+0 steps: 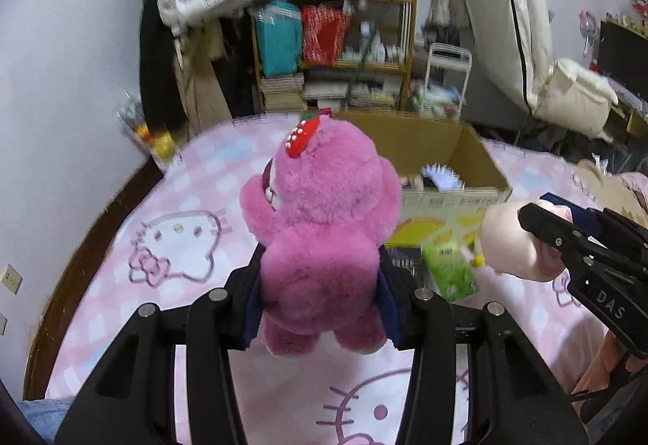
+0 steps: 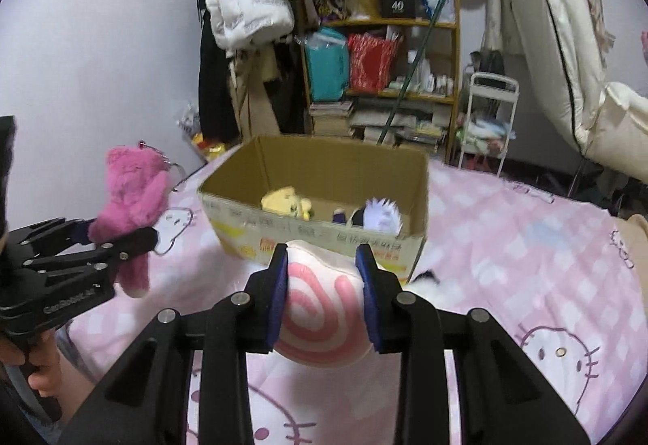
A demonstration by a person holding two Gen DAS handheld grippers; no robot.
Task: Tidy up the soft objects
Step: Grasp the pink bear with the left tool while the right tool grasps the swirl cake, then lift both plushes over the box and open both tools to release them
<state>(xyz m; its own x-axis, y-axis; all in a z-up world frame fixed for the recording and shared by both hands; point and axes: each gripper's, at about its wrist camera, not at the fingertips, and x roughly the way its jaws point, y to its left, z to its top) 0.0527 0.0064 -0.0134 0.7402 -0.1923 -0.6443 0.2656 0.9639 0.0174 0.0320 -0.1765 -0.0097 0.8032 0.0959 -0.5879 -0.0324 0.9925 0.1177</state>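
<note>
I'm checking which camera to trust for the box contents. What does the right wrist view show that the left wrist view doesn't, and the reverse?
Only the right wrist view shows the yellow plush inside the cardboard box, and the pink spiral on the cream plush held in the right gripper.

Only the left wrist view shows the strawberry on the pink bear's head and a green packet by the box.

Both show the bear clamped in the left gripper, the box, a white spiky-haired doll in it, and the bookshelf.
</note>
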